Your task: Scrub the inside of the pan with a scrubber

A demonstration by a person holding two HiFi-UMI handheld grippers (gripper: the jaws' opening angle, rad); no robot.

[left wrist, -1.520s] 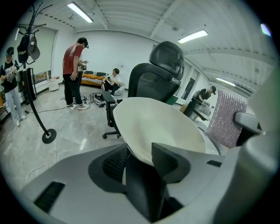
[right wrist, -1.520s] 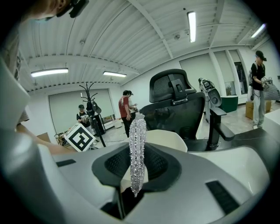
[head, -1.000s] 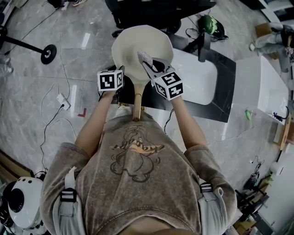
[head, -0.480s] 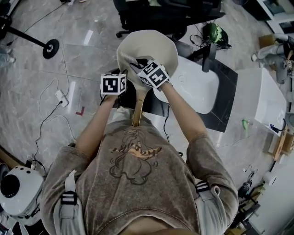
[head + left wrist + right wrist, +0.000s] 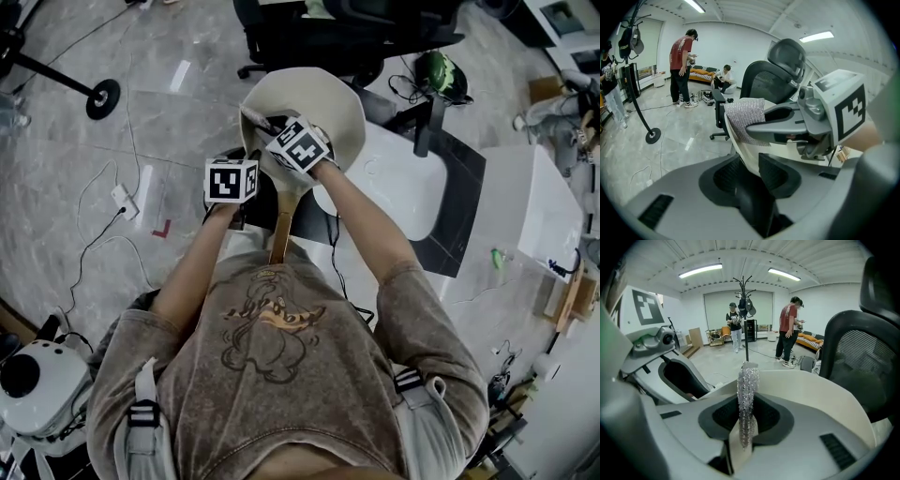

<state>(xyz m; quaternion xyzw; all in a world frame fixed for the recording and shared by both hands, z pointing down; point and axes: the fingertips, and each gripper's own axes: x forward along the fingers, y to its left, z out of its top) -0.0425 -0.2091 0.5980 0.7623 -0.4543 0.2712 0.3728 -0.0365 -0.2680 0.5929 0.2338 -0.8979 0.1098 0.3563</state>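
A cream pan [image 5: 328,103] with a wooden handle [image 5: 281,225] is held up in front of the person's chest. My left gripper [image 5: 749,164] grips the pan's near left rim [image 5: 740,150], and its pads press on both sides of the wall. My right gripper [image 5: 746,411] is shut on a thin silvery mesh scrubber [image 5: 747,390]. It reaches into the pan from the near side. The scrubber [image 5: 258,120] lies against the inner left part of the bowl [image 5: 811,394]. In the left gripper view, the right gripper's finger [image 5: 778,125] lies across the scrubber [image 5: 743,119].
A black office chair [image 5: 347,28] stands just beyond the pan. A white tabletop [image 5: 403,178] on a black mat [image 5: 464,178] is to the right. A stand's round base [image 5: 101,98] and cables [image 5: 127,202] lie on the floor at left. People [image 5: 682,65] stand far off.
My right gripper has swept the scrubber from the pan's middle right to its left inner side. My left gripper has kept its hold at the rim.
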